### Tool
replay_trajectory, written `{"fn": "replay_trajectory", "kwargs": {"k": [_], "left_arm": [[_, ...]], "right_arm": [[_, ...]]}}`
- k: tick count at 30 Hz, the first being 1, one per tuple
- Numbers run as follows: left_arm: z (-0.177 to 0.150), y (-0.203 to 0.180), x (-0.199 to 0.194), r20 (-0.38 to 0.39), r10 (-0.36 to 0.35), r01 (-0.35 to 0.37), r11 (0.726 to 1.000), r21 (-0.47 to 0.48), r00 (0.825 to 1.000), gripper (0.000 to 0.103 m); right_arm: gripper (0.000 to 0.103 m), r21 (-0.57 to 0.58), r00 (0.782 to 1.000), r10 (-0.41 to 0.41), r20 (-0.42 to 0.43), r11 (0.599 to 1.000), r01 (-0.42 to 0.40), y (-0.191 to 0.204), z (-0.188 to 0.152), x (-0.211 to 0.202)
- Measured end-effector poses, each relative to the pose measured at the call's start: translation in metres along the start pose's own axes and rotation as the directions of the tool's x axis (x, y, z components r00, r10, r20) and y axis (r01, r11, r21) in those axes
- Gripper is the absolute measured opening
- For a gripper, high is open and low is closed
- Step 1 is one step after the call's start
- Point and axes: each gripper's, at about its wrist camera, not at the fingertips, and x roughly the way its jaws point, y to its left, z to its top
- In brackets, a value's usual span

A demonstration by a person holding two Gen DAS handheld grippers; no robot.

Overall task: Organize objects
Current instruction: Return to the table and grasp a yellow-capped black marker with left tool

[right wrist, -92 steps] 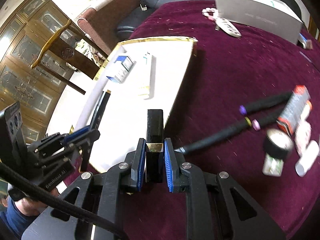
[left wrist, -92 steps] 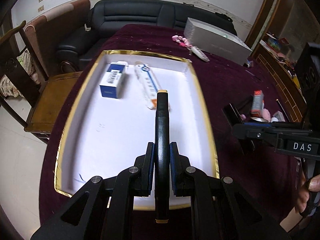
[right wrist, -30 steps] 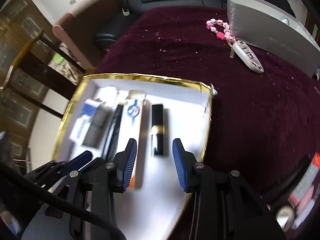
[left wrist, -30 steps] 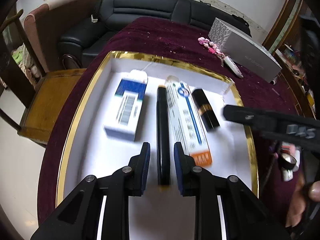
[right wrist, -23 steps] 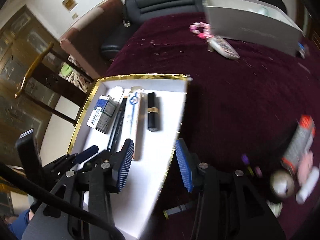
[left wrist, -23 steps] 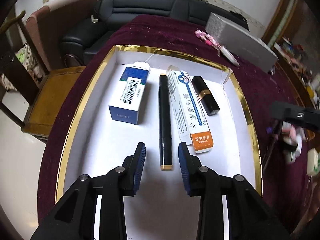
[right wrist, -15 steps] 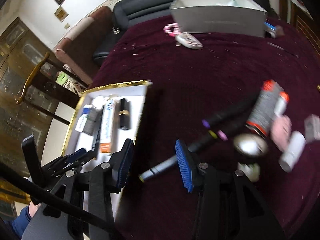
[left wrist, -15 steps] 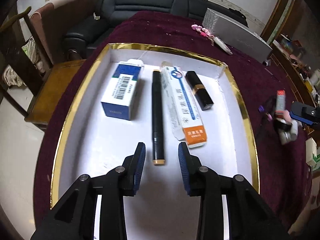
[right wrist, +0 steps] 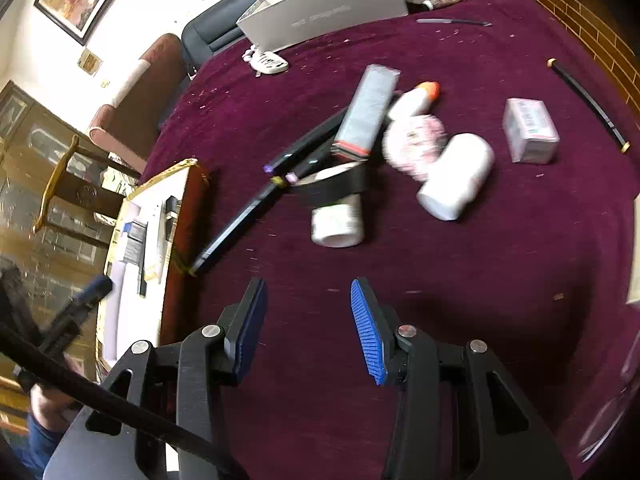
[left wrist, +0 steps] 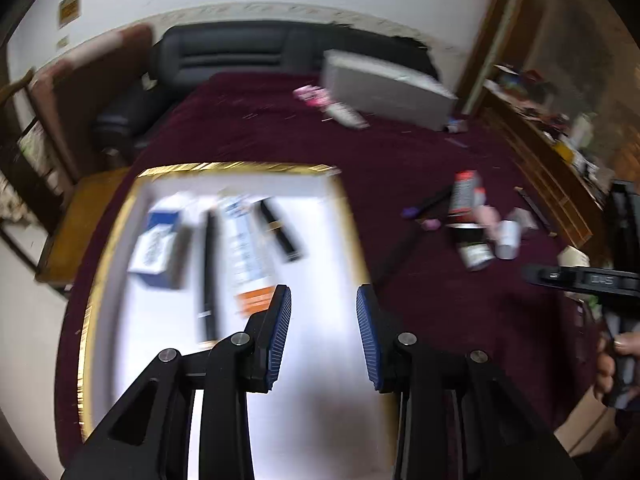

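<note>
The left gripper (left wrist: pixel 323 322) hangs wide and empty over the tray's (left wrist: pixel 236 167) right edge. In the tray lie 4 things side by side: a blue box (left wrist: pixel 158 246), a pen (left wrist: pixel 208 268), a tube box (left wrist: pixel 246 256) and a lipstick (left wrist: pixel 278 230). The right gripper (right wrist: pixel 306 330), also wide and empty, hovers over the cloth (right wrist: pixel 500 260) near the clutter, with a bottle (right wrist: pixel 456 176) and a black pen (right wrist: pixel 240 222).

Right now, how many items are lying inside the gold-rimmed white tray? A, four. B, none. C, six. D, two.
A: in the left wrist view the tray holds four things side by side: a blue and white box, a black pen, a long white carton and a black lipstick tube.
</note>
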Motion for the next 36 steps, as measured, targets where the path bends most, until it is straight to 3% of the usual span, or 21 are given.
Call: {"fn": "replay_trajectory", "kwargs": {"k": [5, 11, 14, 17, 23, 26, 29, 34, 36], "left_arm": [[0.007, -0.057, 0.023, -0.062, -0.078, 0.08, 0.996, 0.039, 0.995, 0.029], [0.021, -0.077, 0.071, -0.154, 0.003, 0.009, 0.997, 0.073, 0.988, 0.029], [0.03, -0.091, 0.091, -0.172, 0.061, -0.027, 0.981, 0.194, 0.983, 0.028], [0.04, -0.103, 0.108, -0.186, 0.12, -0.059, 0.952, 0.3, 0.975, 0.028], [0.053, -0.104, 0.142, -0.235, 0.135, -0.05, 0.941, 0.335, 0.962, 0.028], [0.047, -0.1, 0.156, -0.257, 0.153, -0.065, 0.945, 0.321, 0.954, 0.026], [0.033, -0.099, 0.156, -0.254, 0.14, -0.071, 0.962, 0.262, 0.957, 0.011], [0.004, -0.108, 0.137, -0.26, 0.112, -0.073, 0.985, 0.156, 0.959, 0.011], [-0.008, -0.113, 0.128, -0.266, 0.09, -0.058, 0.99, 0.126, 0.96, 0.011]], "right_arm": [[0.042, -0.017, 1.0, 0.029, -0.013, 0.999, -0.029, -0.041, 0.001, -0.021], [0.043, -0.063, 0.997, 0.048, -0.055, 0.997, -0.051, -0.077, -0.009, -0.037], [0.043, -0.045, 0.996, 0.062, -0.064, 0.997, -0.065, -0.094, -0.014, -0.046], [0.043, -0.031, 0.998, 0.056, -0.024, 0.998, -0.057, -0.106, -0.017, -0.061], [0.049, 0.046, 0.998, 0.022, 0.058, 0.999, -0.025, -0.127, -0.021, -0.089], [0.051, 0.096, 0.997, 0.017, 0.073, 0.995, -0.024, -0.132, -0.015, -0.09], [0.051, 0.091, 0.996, -0.009, 0.087, 0.996, 0.001, -0.128, -0.001, -0.088], [0.065, 0.067, 0.989, -0.095, 0.109, 0.994, 0.088, -0.12, 0.038, -0.075], [0.065, 0.06, 0.985, -0.133, 0.112, 0.99, 0.127, -0.118, 0.057, -0.063]]}}
